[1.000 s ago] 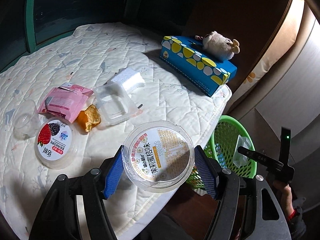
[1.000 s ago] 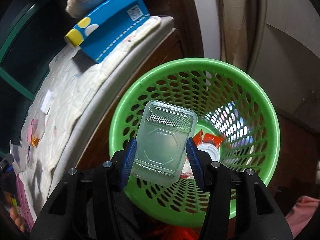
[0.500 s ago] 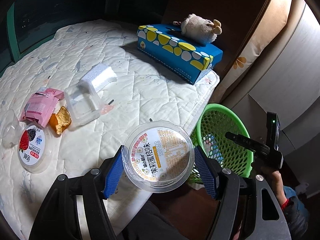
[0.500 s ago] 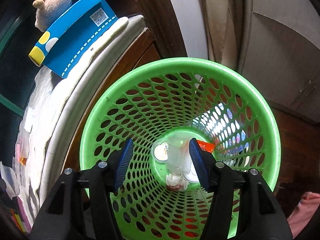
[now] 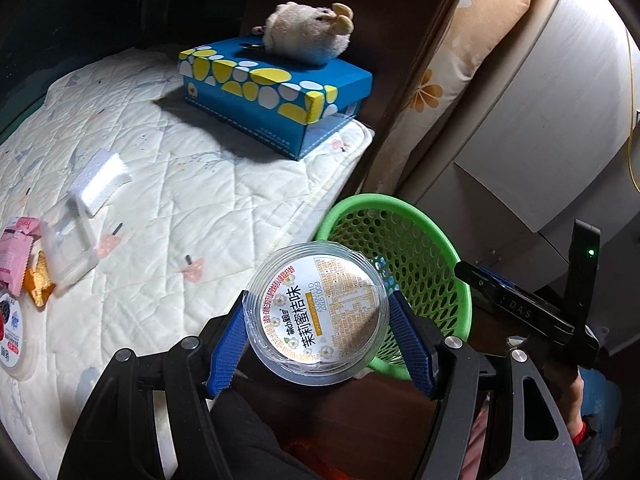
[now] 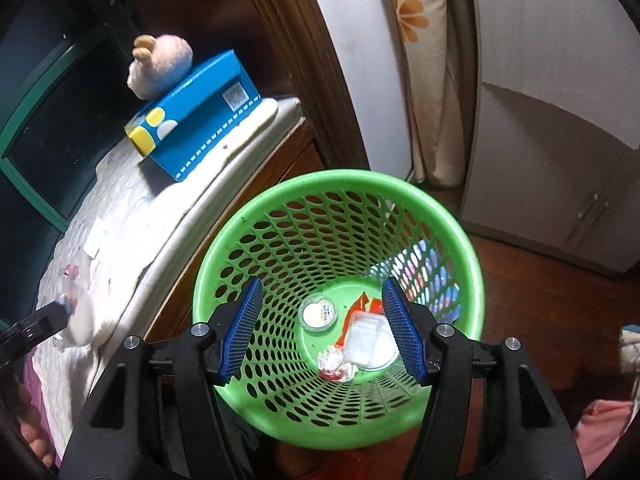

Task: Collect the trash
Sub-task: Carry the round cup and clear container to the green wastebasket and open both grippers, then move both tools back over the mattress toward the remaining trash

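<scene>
My left gripper (image 5: pixel 318 330) is shut on a round clear plastic cup (image 5: pixel 318 312) with a printed lid, held just beside the rim of the green mesh basket (image 5: pixel 448 256) on the floor. My right gripper (image 6: pixel 322 328) hovers over the basket (image 6: pixel 280 216), its jaws opening with nothing between them. At the basket's bottom lie a clear plastic tray (image 6: pixel 366 340), a small round lid (image 6: pixel 318 313), a red wrapper (image 6: pixel 360 306) and crumpled paper (image 6: pixel 336 362). On the quilted bed (image 5: pixel 180 184) remain a clear container (image 5: pixel 68 252), a pink packet (image 5: pixel 16 252) and a berry-labelled cup (image 5: pixel 10 328).
A blue and yellow tissue box (image 5: pixel 276 92) with a plush toy (image 5: pixel 310 34) on it sits at the bed's corner. A white foam block (image 5: pixel 100 178) lies on the quilt. A floral curtain (image 5: pixel 452 80) and white cabinet (image 6: pixel 560 160) stand behind the basket. The right gripper's handle (image 5: pixel 520 308) shows at right.
The right gripper let go of the clear tray, which dropped to the basket's bottom, and its jaws widened. The left gripper carried the round cup from over the bed toward the basket.
</scene>
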Motion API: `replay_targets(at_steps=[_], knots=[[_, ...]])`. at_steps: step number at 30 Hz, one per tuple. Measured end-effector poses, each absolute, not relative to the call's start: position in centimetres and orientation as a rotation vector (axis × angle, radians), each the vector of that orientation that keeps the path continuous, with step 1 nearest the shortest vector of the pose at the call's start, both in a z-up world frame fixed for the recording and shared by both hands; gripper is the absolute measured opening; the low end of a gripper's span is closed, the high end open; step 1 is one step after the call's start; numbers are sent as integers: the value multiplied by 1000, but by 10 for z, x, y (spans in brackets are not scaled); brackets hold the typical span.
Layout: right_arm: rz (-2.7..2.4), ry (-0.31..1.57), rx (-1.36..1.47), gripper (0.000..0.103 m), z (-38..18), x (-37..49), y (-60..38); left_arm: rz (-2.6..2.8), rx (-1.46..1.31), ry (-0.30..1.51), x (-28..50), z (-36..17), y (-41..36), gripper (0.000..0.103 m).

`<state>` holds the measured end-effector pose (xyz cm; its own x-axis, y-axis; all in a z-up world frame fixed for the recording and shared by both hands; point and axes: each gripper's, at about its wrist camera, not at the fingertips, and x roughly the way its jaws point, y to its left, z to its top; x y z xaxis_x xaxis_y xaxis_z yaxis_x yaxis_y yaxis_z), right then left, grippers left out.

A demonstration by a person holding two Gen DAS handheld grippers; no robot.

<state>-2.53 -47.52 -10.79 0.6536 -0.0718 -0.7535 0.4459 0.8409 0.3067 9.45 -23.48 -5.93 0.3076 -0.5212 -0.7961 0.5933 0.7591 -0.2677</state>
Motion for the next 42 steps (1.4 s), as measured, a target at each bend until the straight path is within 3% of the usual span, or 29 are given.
replay_targets(at_steps=[15,18,22,42], knots=[[-356,741,545,63,-96,-74,-486,-850,134,1097,87,-88,-322,67],[-361,738,568,63,-99,-77,-489,-867,107,1125,88,-93,-327,79],[-369,736,574,63,-101,-82,-490,-893,68,1144,88,-97,-327,79],[-210,731,492,63,-76,-52,-430,-697,3,1041,93,-65,-198,80]])
